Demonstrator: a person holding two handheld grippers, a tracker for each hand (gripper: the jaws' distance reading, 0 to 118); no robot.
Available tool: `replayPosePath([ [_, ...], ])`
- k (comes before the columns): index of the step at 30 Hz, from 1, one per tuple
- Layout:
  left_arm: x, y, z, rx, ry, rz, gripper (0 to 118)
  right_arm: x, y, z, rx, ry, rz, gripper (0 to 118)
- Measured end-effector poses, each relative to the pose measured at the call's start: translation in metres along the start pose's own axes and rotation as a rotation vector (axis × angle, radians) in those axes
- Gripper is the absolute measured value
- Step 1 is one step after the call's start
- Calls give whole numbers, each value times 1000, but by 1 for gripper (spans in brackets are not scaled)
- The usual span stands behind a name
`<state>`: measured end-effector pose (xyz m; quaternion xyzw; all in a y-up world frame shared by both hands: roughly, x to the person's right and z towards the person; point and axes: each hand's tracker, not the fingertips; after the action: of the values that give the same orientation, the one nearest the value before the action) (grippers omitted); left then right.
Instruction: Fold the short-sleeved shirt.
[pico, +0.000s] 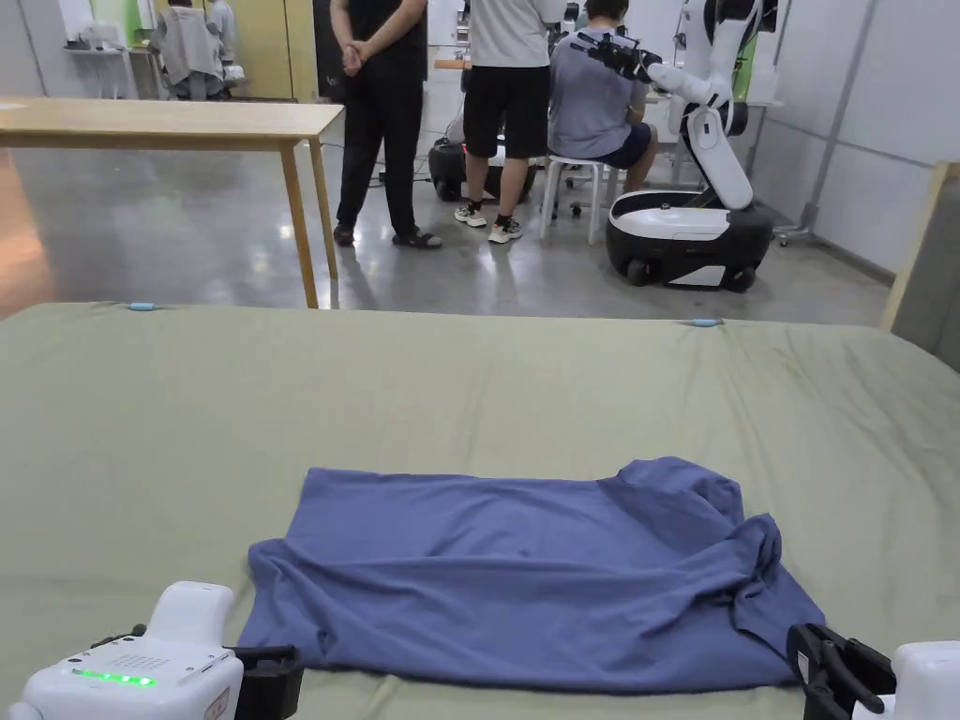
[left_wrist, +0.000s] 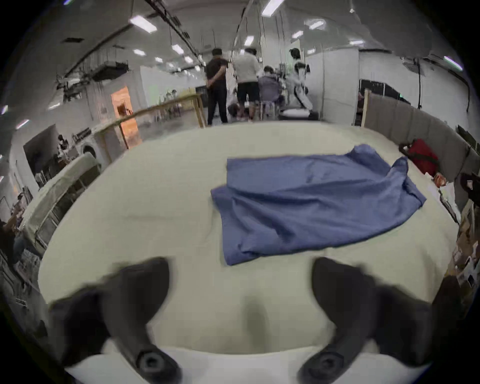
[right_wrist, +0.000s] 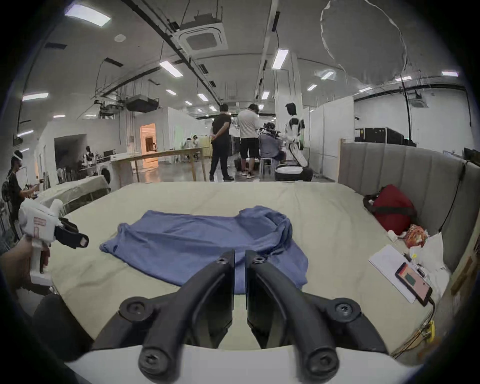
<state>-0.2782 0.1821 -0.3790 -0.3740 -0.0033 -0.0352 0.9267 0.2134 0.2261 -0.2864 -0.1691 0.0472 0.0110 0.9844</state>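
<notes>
Bright, even light from ceiling strip lamps (right_wrist: 280, 58) — both gripper views fisheye-warped with dark corners, the left one motion-blurred.

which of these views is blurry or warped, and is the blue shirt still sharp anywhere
Left gripper view: fisheye-warped, motion-smeared, the blue shirt soft. Right gripper view: the same fisheye curve, but crisp. Head view: undistorted, the shirt sharp, with ceiling light glaring off the floor behind.

Left gripper (left_wrist: 240, 283) jaws motion-blurred; right gripper (pico: 830, 670) edge-cropped.
</notes>
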Motion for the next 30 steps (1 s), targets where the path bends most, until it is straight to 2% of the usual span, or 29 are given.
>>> replayPosePath([
  [6, 0, 21, -53, -39, 62, -53, 106, 24, -9, -21, -85, -63, 24, 10],
  [8, 4, 26, -63, -60, 63, -55, 90, 36, -13, -34, -137, -91, 31, 10],
  [10, 5, 28, -76, -100, 77, -86, 53, 47, -18, -50, -168, -119, 32, 12],
  [11, 13, 27, -70, -112, 89, -104, 31, 53, -20, -60, -199, -145, 28, 22],
  [12, 15, 26, -72, -115, 82, -108, 11, 58, -20, -70, -226, -172, 27, 54],
  [13, 16, 24, -76, -131, 54, -108, 9, 64, -22, -84, -257, -197, 13, 86],
  [14, 19, 22, -77, -136, 45, -107, 8, 70, -24, -99, -288, -180, -3, 110],
  [15, 20, 20, -80, -137, 51, -112, 6, 75, -26, -113, -325, -152, -17, 118],
  [16, 22, 19, -81, -135, 56, -125, 5, 79, -28, -128, -367, -133, -29, 118],
  [19, 19, 22, -81, -125, 52, -112, 4, 81, -32, -165, -430, -160, -24, 118],
  [21, 17, 24, -82, -123, 51, -101, 3, 84, -34, -187, -477, -158, -61, 118],
  [22, 17, 25, -82, -124, 49, -101, 2, 85, -34, -193, -499, -158, -80, 113],
  [23, 14, 26, -86, -125, 50, -104, 2, 86, -34, -197, -520, -121, -100, 98],
  [24, 14, 26, -87, -127, 51, -112, 1, 87, -34, -199, -527, -74, -130, 56],
  [25, 13, 27, -86, -125, 52, -118, 0, 86, -34, -200, -535, -52, -146, 33],
  [26, 13, 28, -84, -113, 56, -132, 0, 86, -32, -195, -519, -86, -124, 28],
  [27, 14, 29, -80, -97, 74, -160, 0, 87, -29, -191, -510, -77, -126, 18],
  [28, 13, 31, -76, -85, 87, -176, 0, 89, -24, -186, -499, -73, -132, 14],
  [30, 7, 37, -62, -63, 81, -162, 0, 90, -10, -168, -451, -38, -159, 12],
])
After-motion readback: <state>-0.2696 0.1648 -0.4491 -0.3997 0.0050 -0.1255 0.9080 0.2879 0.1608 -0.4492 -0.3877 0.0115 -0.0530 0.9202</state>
